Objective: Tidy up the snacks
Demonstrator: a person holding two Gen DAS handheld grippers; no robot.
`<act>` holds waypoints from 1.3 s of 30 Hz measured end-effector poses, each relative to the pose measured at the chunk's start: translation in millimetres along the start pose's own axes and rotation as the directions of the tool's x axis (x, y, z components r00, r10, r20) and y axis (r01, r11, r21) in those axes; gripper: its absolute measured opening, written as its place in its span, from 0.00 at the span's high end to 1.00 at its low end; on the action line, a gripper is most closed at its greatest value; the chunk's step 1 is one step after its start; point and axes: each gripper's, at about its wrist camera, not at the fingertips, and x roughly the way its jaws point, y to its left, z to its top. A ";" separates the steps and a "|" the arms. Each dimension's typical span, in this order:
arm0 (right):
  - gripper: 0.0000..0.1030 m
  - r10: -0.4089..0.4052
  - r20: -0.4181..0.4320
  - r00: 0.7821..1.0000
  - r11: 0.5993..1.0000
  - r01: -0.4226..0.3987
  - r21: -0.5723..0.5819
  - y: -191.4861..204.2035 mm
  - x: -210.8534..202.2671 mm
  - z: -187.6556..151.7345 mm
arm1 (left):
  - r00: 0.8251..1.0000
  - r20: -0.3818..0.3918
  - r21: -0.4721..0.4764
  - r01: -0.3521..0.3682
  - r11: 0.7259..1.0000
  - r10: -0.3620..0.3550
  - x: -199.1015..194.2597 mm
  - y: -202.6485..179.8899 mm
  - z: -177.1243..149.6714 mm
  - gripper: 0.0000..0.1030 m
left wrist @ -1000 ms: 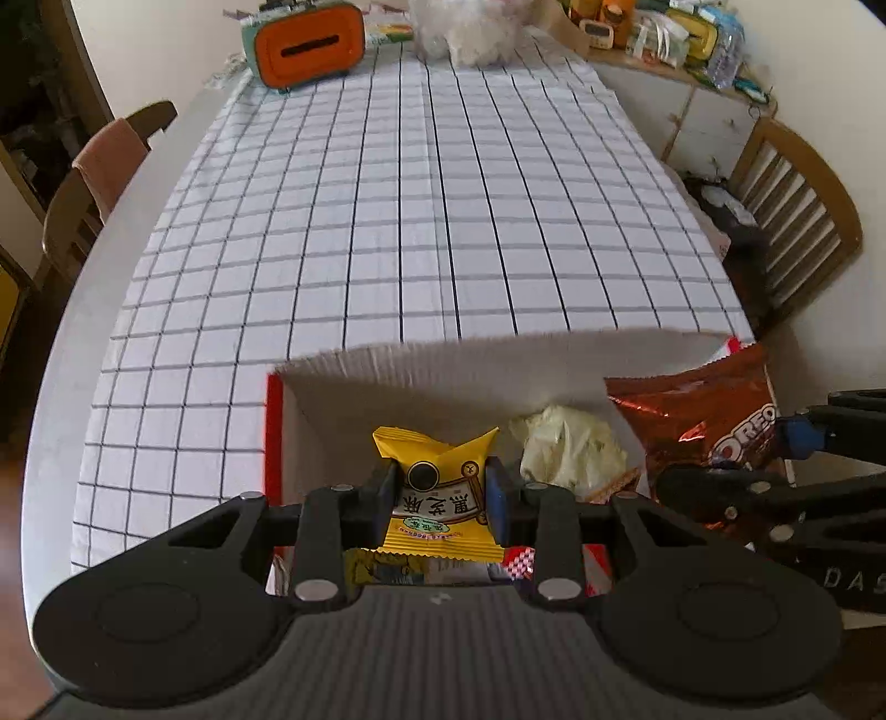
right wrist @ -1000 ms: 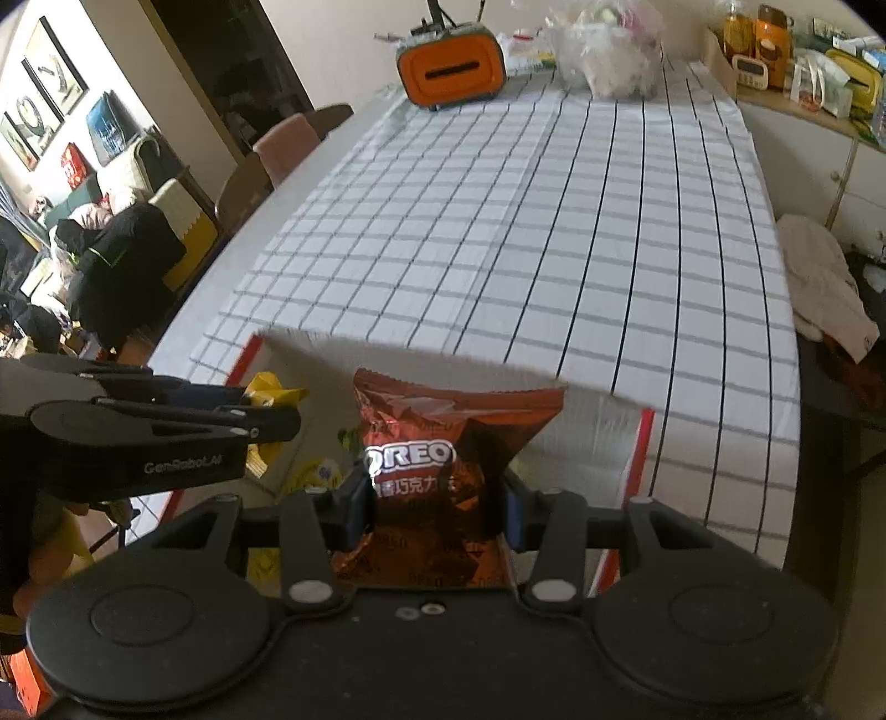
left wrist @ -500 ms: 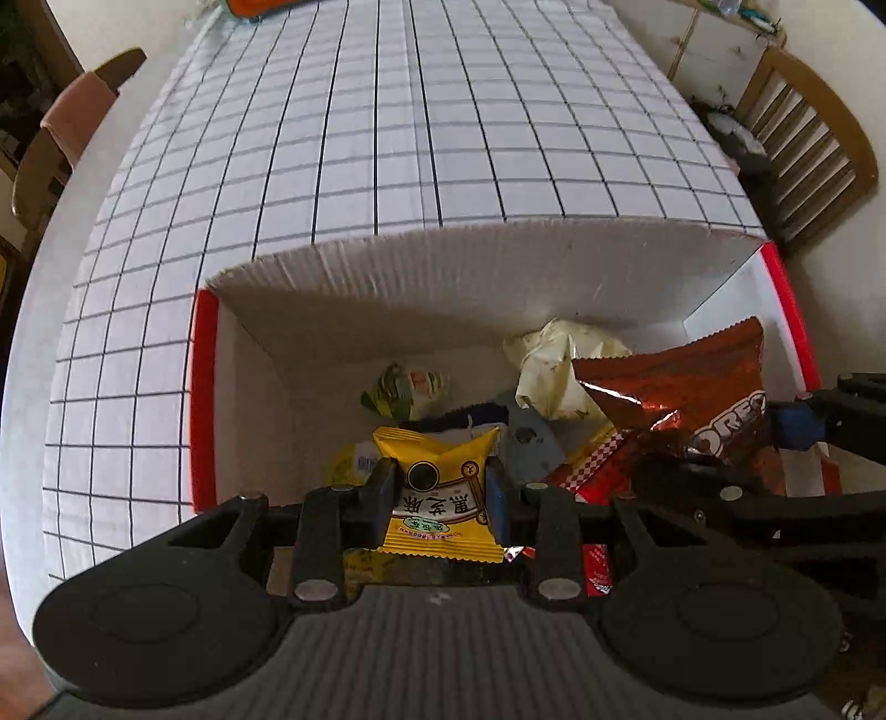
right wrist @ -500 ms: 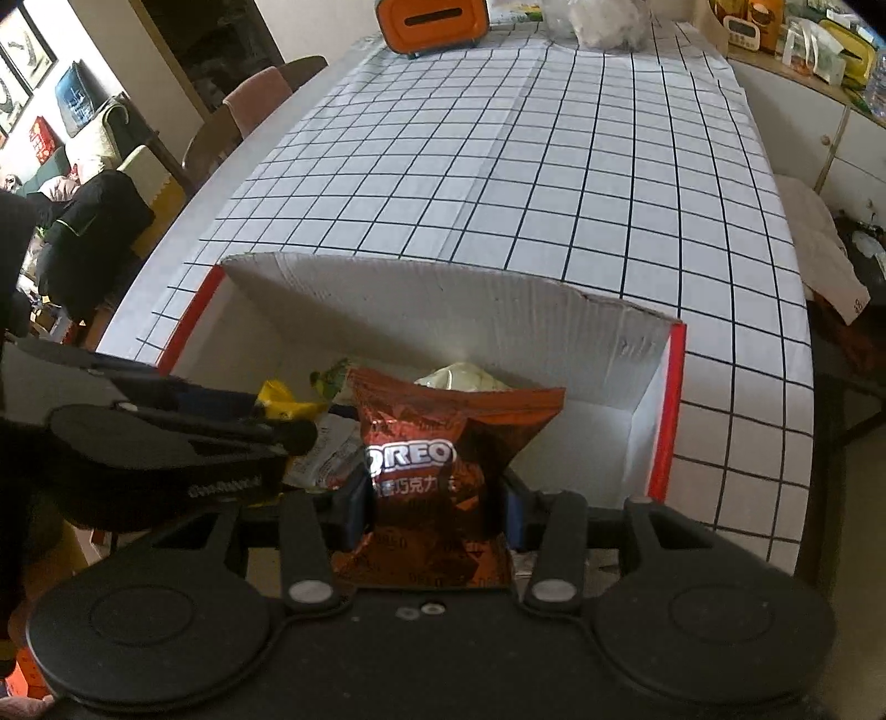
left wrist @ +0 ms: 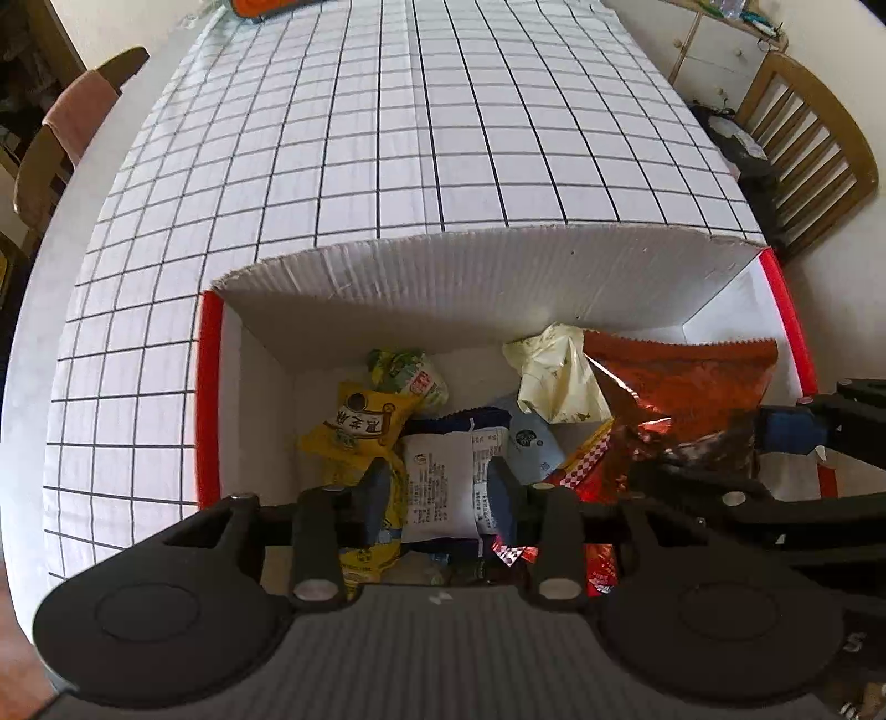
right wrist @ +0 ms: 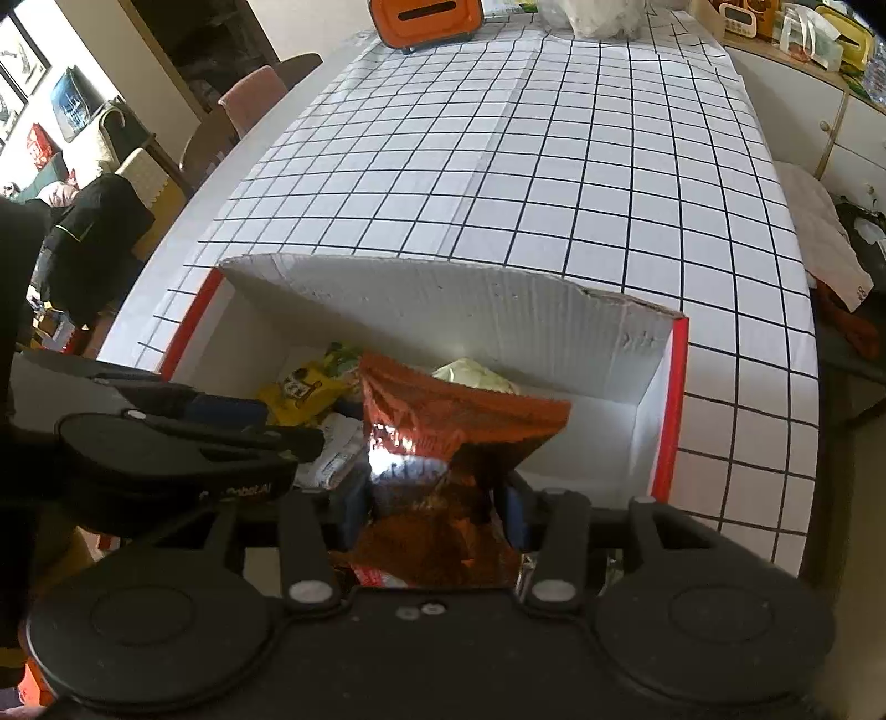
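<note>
Daylight is falling across a long table (left wrist: 387, 138) covered in a white cloth with a black grid, and a white cardboard box (left wrist: 498, 277) with red edges is sitting at its near end. Over the box the left claw (left wrist: 437, 487) is hanging with its jaws just opened and nothing pinched between them; the yellow snack packet (left wrist: 360, 426) is lying loose in the box beyond its left finger. Beside it the right claw (right wrist: 437, 509) is also spreading its jaws, with the one brown cookie bag (right wrist: 448, 437) standing between them; whether the pads are pressing on it I cannot tell. Roughly seven packets are piling up in the box, among them a white one (left wrist: 448, 487), a green one (left wrist: 410, 371) and a pale crumpled one (left wrist: 554, 376). An orange case (right wrist: 426, 19) is standing at the far end. Two wooden chairs are flanking the table, one on each side (left wrist: 61, 144) (left wrist: 814, 138).
</note>
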 end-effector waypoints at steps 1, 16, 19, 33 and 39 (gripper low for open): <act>0.48 0.005 0.006 1.000 1.000 -0.005 0.006 -0.9 -1.8 0.5 | 1.000 0.008 -0.002 -0.002 1.000 0.002 -2.4 1.0 -0.7 0.57; 0.20 0.068 0.125 0.990 0.998 -0.067 -0.010 4.2 -39.5 -7.9 | 0.988 0.153 -0.054 0.022 0.998 -0.014 -46.9 7.5 -20.9 0.29; 0.17 0.057 0.166 0.984 0.998 -0.054 -0.021 8.8 -49.8 -11.9 | 0.983 0.185 -0.056 0.023 0.998 -0.013 -56.8 10.6 -27.0 0.25; 0.01 -0.017 0.376 0.926 0.999 0.001 0.044 36.5 -88.1 -44.1 | 0.950 0.308 0.009 0.055 0.998 -0.055 -102.8 24.9 -57.2 0.19; 0.00 -0.063 0.441 0.896 0.993 0.012 0.117 50.1 -99.9 -64.5 | 0.929 0.359 0.032 0.080 0.996 -0.086 -118.0 32.2 -72.6 0.09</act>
